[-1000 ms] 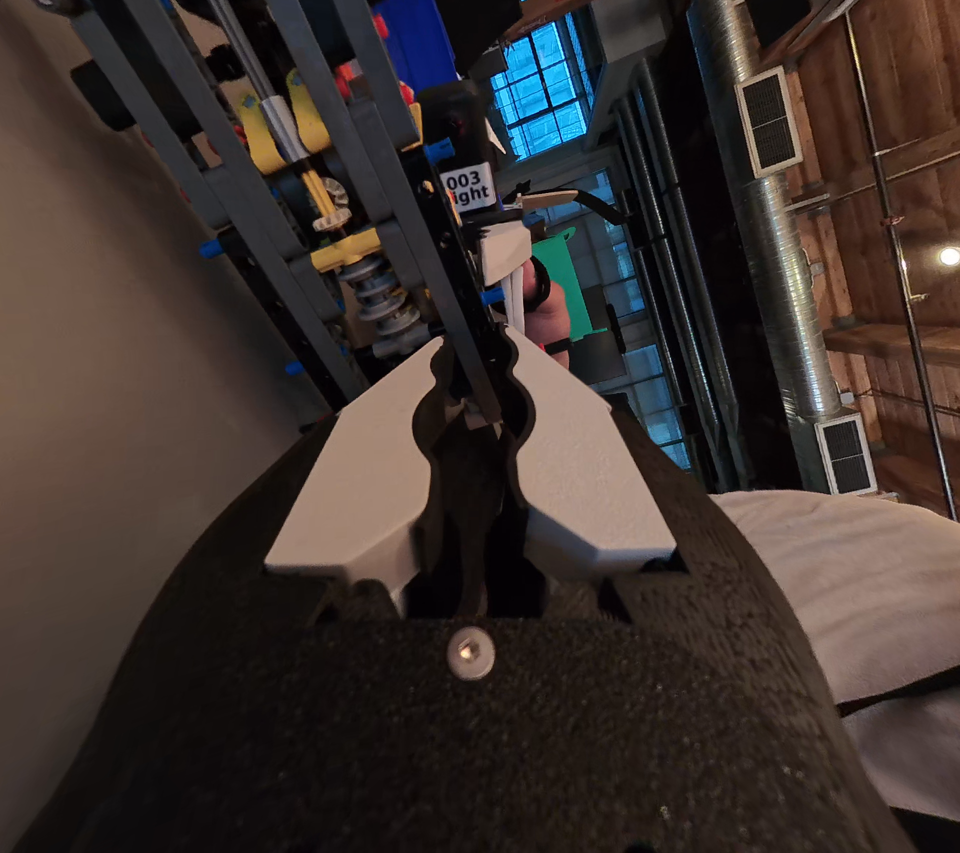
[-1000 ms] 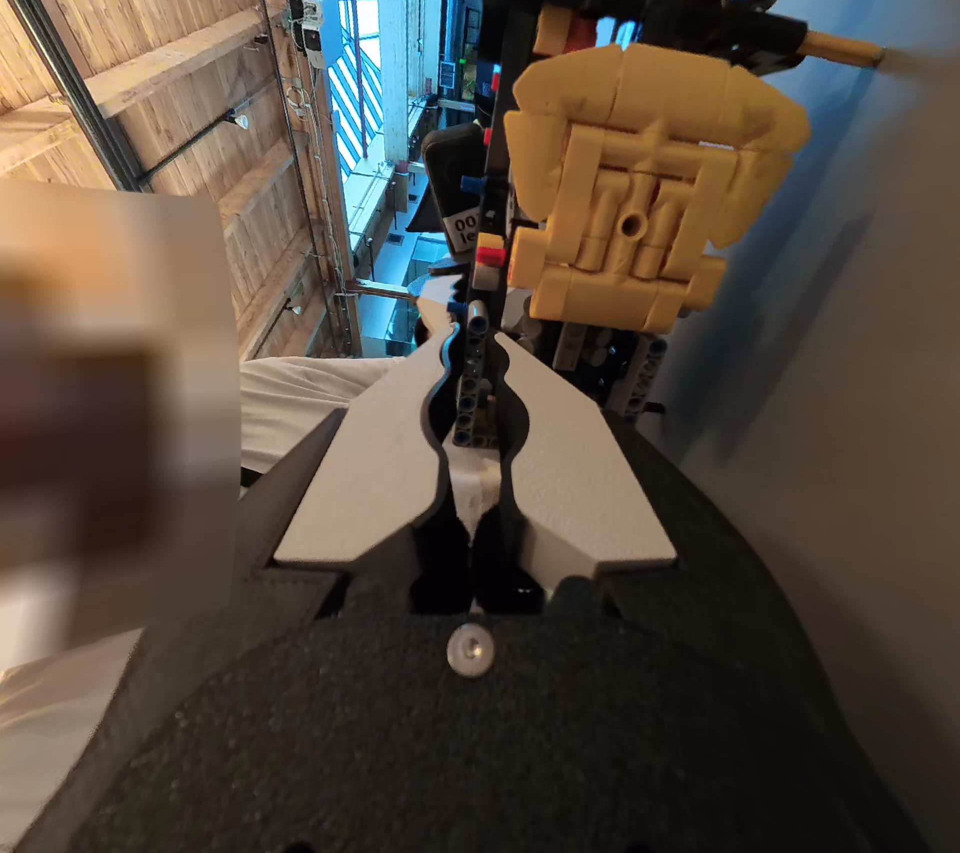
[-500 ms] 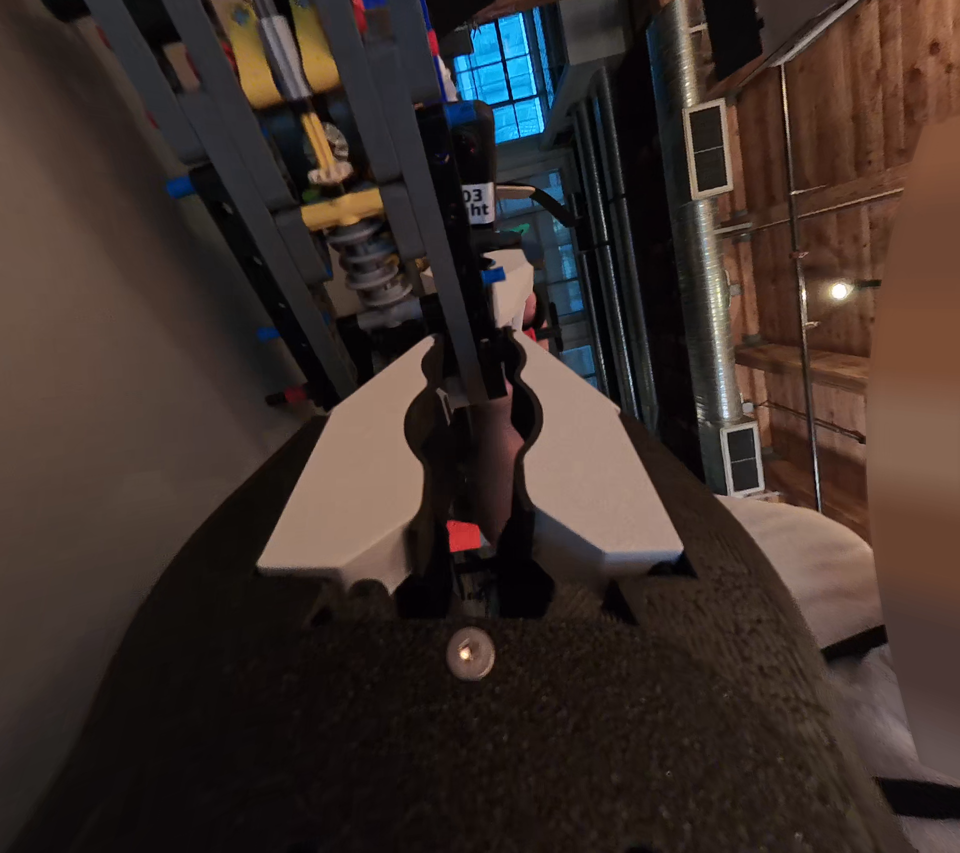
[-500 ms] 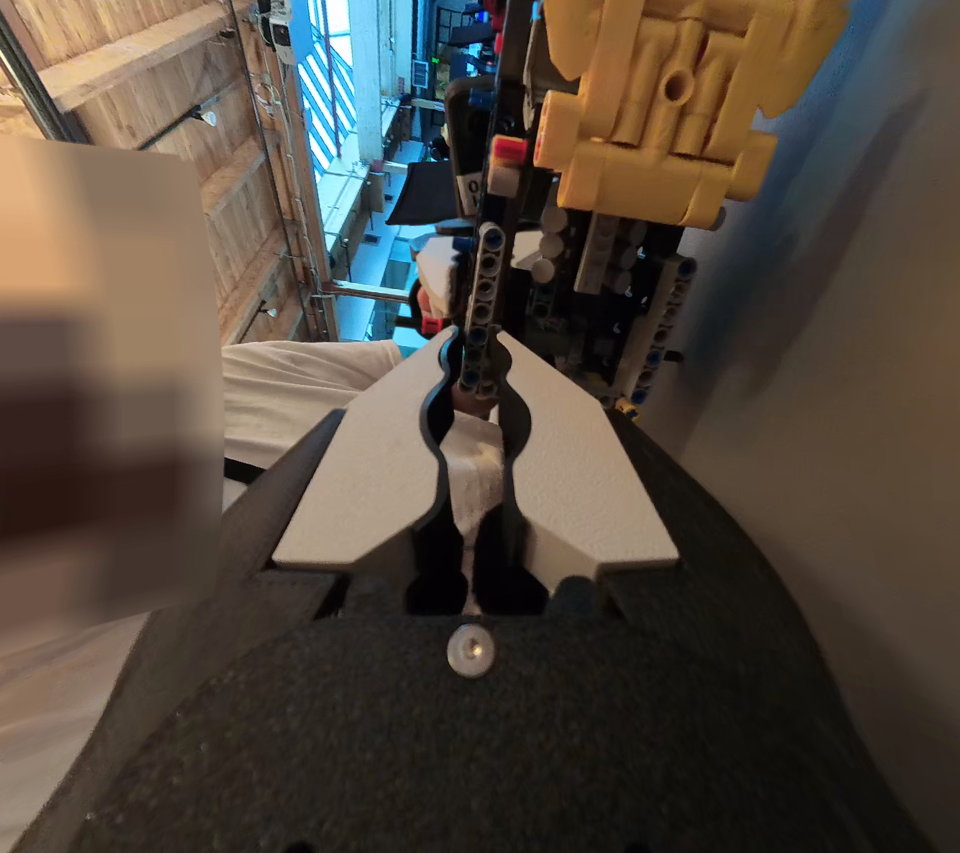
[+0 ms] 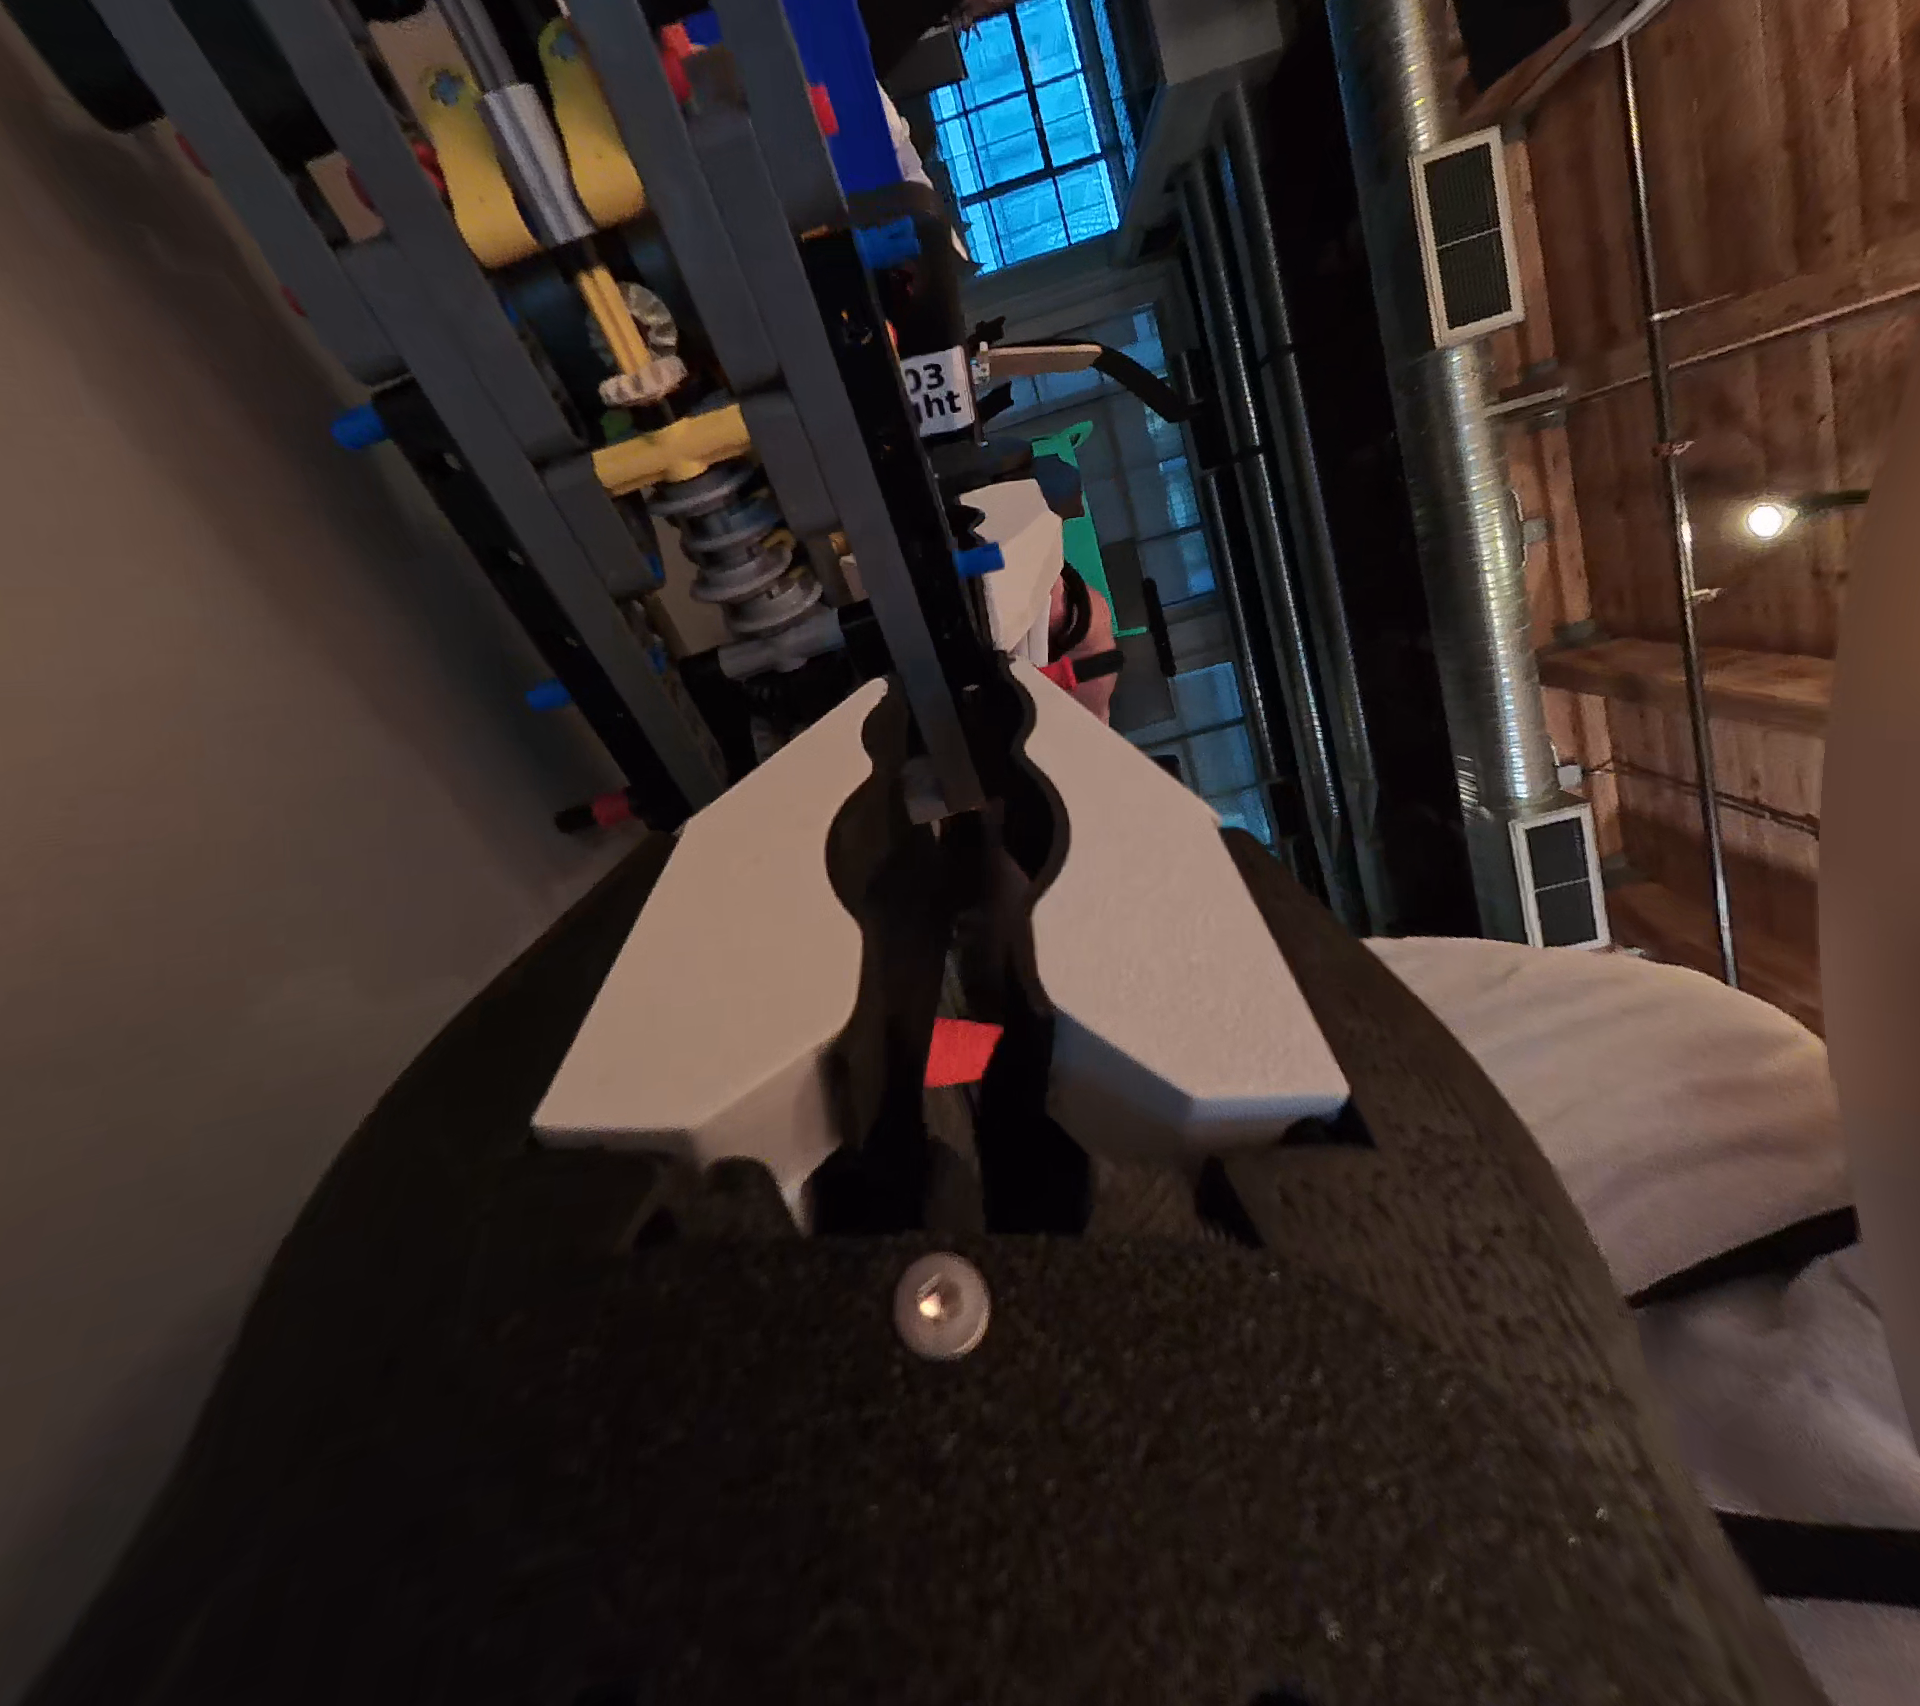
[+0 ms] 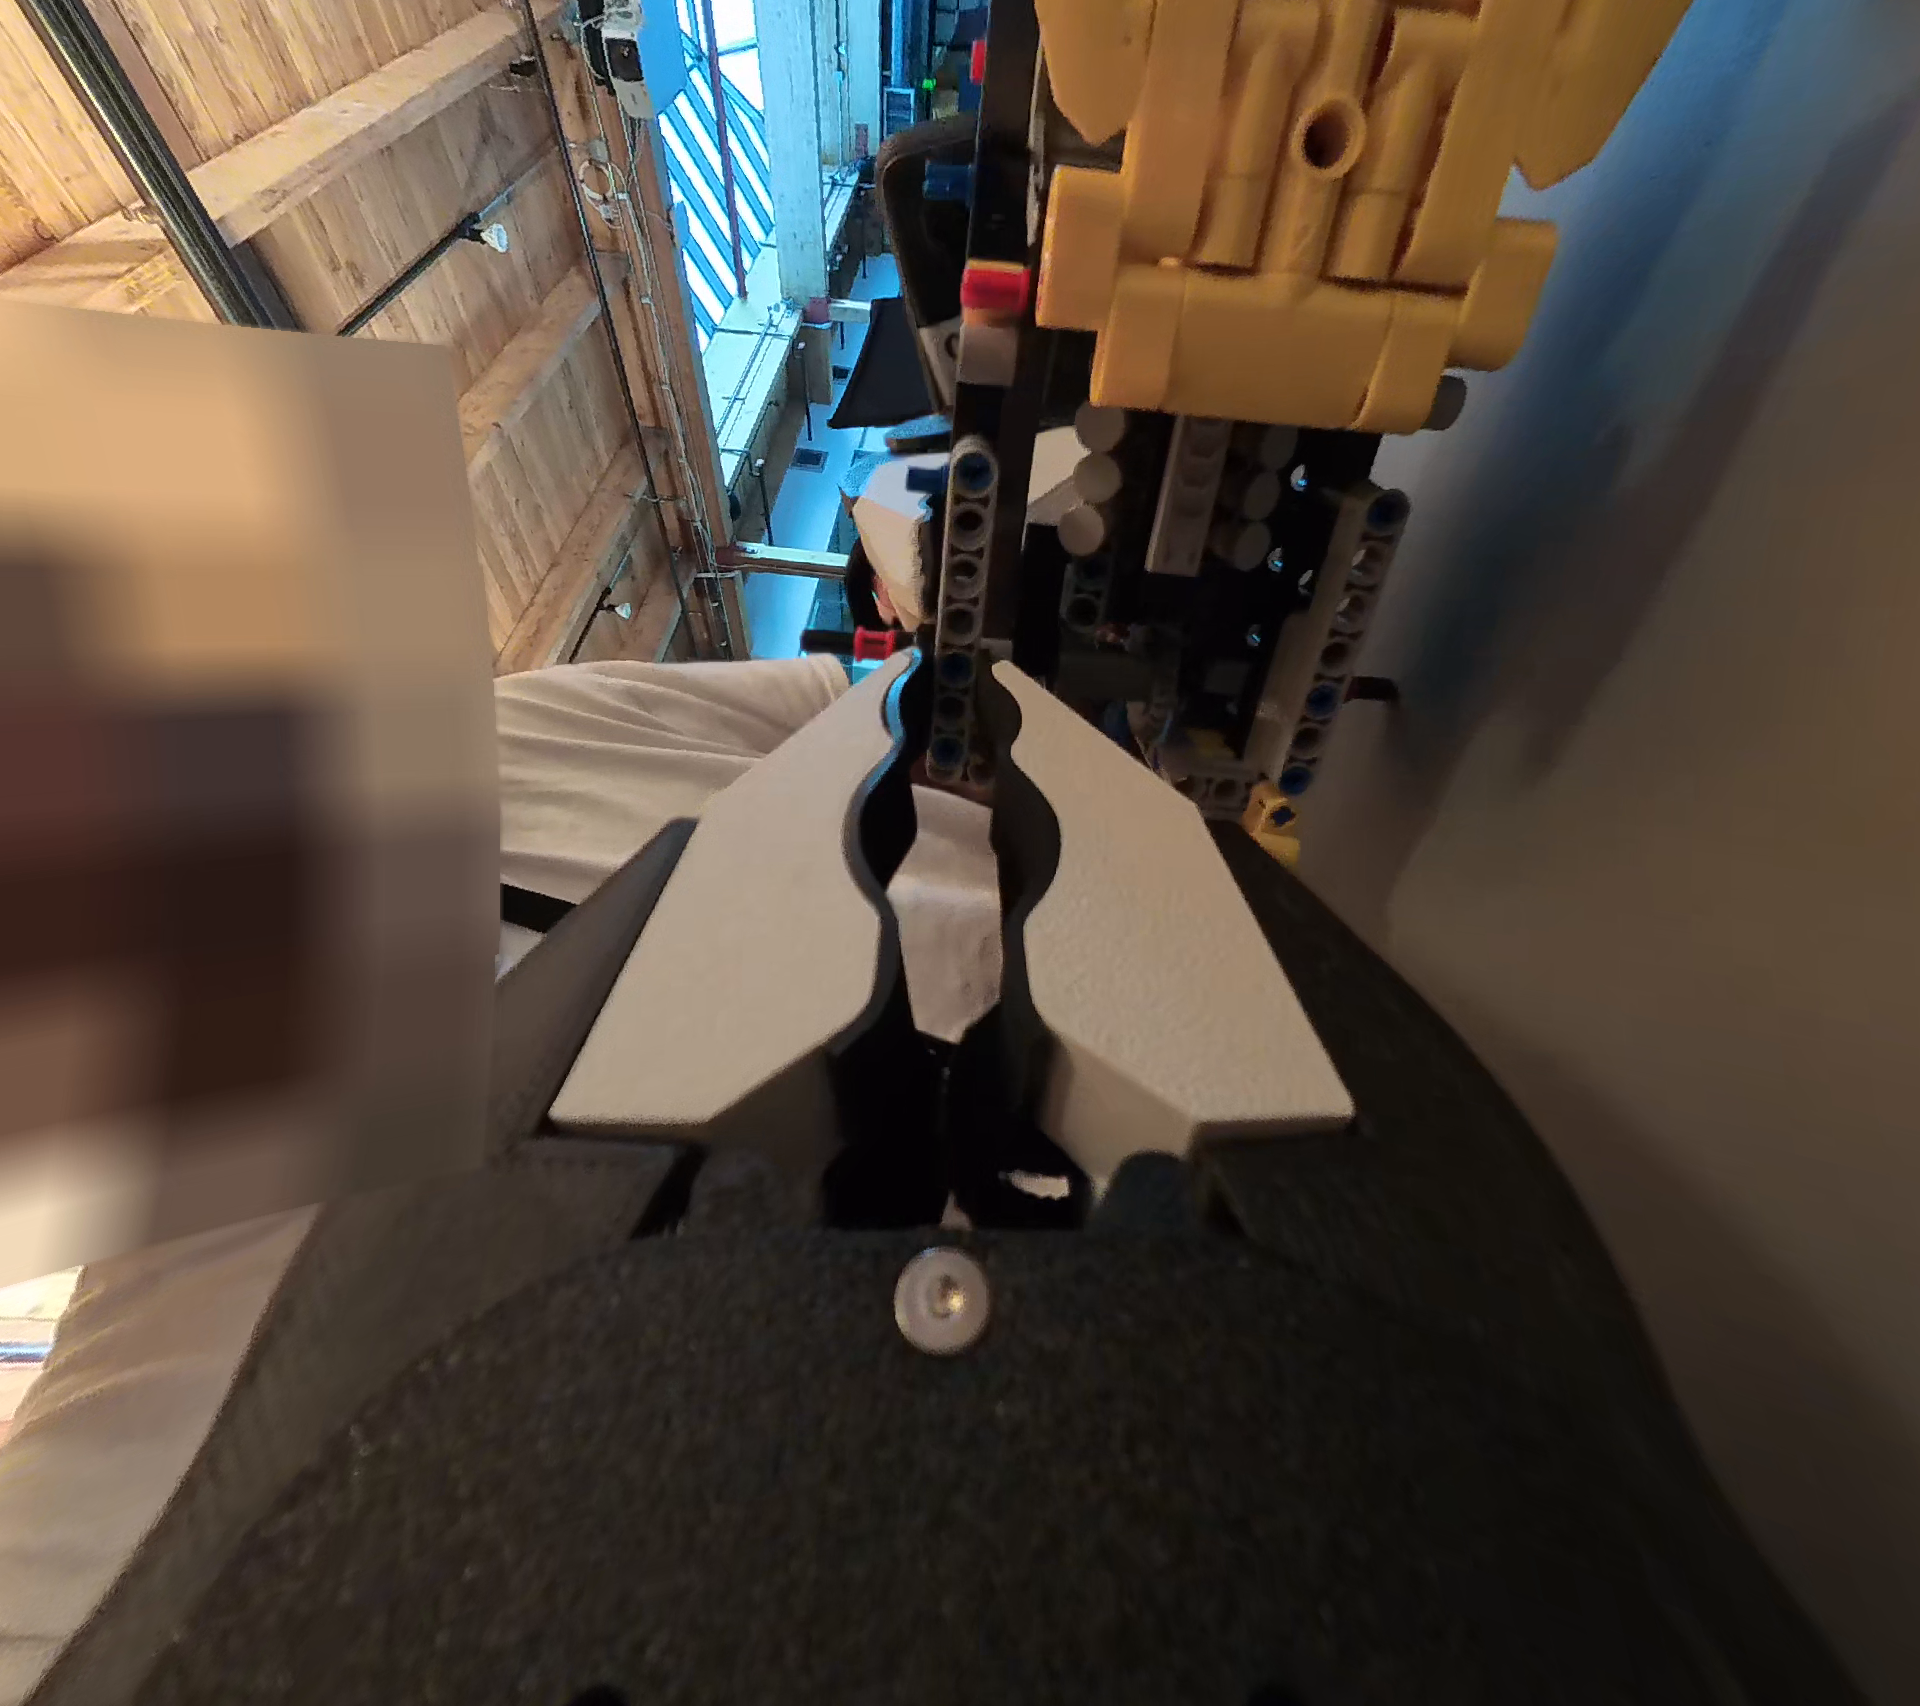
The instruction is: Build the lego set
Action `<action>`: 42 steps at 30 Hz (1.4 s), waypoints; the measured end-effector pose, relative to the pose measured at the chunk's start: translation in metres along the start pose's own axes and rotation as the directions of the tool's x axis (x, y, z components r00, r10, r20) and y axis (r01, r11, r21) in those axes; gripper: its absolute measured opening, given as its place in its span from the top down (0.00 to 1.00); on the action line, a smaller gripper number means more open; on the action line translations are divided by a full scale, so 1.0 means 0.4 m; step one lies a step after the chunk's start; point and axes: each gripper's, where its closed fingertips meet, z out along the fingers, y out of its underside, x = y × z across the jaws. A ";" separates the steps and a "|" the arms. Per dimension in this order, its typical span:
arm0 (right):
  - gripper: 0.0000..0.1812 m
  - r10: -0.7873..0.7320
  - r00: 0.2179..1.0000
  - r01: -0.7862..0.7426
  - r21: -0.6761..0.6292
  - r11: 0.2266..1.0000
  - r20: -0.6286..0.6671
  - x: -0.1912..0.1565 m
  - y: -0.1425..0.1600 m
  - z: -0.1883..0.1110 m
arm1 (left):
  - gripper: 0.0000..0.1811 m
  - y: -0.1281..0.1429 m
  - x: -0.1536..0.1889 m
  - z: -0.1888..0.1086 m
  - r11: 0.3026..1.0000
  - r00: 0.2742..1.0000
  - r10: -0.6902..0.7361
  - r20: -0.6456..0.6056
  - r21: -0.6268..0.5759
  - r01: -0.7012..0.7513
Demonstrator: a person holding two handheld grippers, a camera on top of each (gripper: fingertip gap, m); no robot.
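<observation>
Wooden walls and silver ducting tilt behind your lego model (image 5: pixel 644 368), which hangs in the air between both grippers. Your left gripper (image 5: pixel 951 757) clamps a dark frame rail (image 5: pixel 904 617); your right gripper (image 6: pixel 961 711) pinches a grey holed beam (image 6: pixel 964 576). Over the last second the yellow seat (image 6: pixel 1330 129) has swung closer, so you seem to be reorienting the model, not adding a piece.

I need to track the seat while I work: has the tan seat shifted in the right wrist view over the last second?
Yes. The tan seat now sits higher and larger in the right wrist view, its top cut off by the frame edge, judged against the right gripper, which keeps its place.
</observation>
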 end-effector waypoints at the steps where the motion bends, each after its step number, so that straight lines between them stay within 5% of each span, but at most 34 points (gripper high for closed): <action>1: 0.97 0.000 1.000 0.000 -0.007 1.000 -0.003 0.000 0.002 -0.001 | 0.92 0.003 0.000 0.001 1.000 1.000 -0.009 -0.009 -0.010 0.009; 39: 0.96 -0.052 0.998 0.051 -0.019 0.998 -0.044 0.001 0.013 -0.011 | 0.92 0.020 0.004 0.006 0.997 0.997 -0.034 -0.065 -0.065 0.030; 42: 0.86 -0.013 0.999 0.012 0.024 1.000 0.040 -0.020 -0.024 -0.006 | 0.92 0.026 0.006 0.007 0.997 0.997 -0.043 -0.058 -0.074 0.039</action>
